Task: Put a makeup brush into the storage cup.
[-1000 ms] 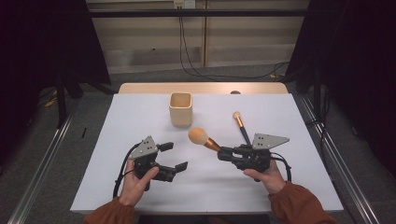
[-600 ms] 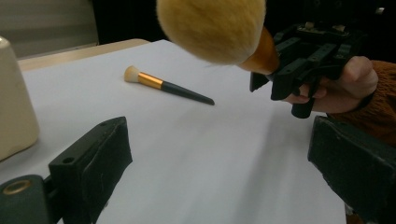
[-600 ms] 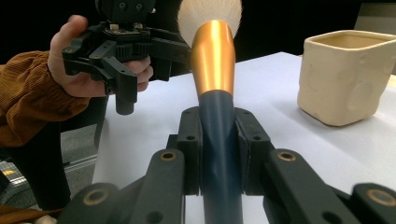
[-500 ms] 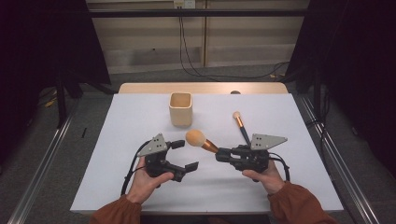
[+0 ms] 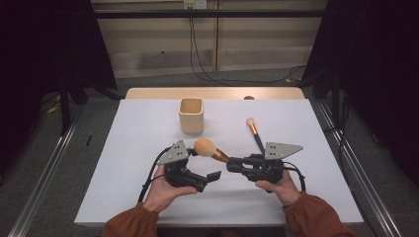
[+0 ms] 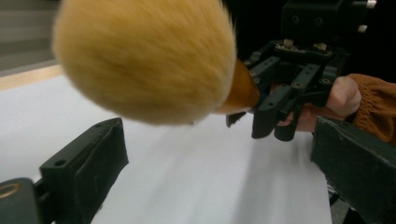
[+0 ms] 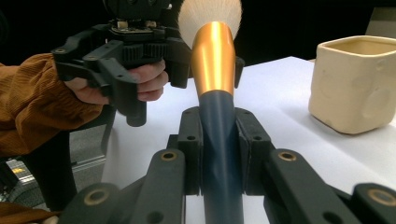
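White table [image 5: 148,128] in a dark curtained room, your right gripper [image 5: 237,165] pinching the brush [image 5: 210,149], bristles toward your spread left gripper [image 5: 205,170], handle lying level.

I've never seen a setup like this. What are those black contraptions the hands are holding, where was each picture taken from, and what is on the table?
A person holds a hand-operated black two-jaw gripper in each hand; no robot arm is involved. The high view looks down from above the white table. The other two pictures come from cameras riding on each gripper, looking along its jaws. The right gripper is shut on the dark blue handle of a large fluffy orange-bristled makeup brush. The left gripper is open, its jaws either side of the brush head without touching it. On the table stand a cream square cup and, lying flat, a smaller makeup brush with a copper collar.
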A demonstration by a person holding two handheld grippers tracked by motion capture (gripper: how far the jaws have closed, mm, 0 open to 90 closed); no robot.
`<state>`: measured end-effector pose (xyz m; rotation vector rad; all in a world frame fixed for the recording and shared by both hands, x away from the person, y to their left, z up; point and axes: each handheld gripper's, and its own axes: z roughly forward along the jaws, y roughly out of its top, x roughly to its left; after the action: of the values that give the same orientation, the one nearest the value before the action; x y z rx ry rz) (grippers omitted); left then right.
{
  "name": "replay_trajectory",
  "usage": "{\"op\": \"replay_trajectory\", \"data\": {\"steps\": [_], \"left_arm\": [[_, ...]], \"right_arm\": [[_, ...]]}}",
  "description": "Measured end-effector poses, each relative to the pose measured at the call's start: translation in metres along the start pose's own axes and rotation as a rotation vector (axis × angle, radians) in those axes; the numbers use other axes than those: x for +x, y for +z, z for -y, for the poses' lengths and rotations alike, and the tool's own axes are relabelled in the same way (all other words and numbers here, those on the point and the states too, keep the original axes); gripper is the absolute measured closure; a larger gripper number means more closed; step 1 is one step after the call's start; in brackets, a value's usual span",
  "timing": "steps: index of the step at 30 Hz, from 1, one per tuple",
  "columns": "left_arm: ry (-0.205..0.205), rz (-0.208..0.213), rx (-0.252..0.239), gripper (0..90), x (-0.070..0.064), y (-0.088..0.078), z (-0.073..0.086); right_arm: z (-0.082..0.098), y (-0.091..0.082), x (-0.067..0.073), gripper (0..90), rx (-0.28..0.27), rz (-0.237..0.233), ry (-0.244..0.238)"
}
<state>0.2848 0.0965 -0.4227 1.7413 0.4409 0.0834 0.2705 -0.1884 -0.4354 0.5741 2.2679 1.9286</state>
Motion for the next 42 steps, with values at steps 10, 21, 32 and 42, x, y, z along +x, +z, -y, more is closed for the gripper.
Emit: {"op": "replay_trajectory", "data": {"steps": [10, 21, 32, 42], "left_arm": [[-0.012, 0.026, -0.040, 19.0, 0.0015, 0.0067, -0.0024], [-0.045, 0.073, -0.070, 38.5, 0.0024, 0.0058, -0.0043], [-0.094, 0.134, -0.118, 58.4, 0.0039, 0.0039, -0.0054], [-0.115, 0.154, -0.116, 63.5, 0.0041, 0.0037, -0.0061]], "right_arm": [[-0.0003, 0.0032, 0.0020, 75.2, -0.003, -0.014, -0.010], [0.0004, 0.0036, 0.0024, 75.1, -0.014, -0.021, -0.009], [0.0003, 0.0042, 0.0037, 75.0, -0.039, -0.040, -0.013], [0.0021, 0.0058, 0.0029, 73.7, -0.025, -0.040, -0.016]]}}
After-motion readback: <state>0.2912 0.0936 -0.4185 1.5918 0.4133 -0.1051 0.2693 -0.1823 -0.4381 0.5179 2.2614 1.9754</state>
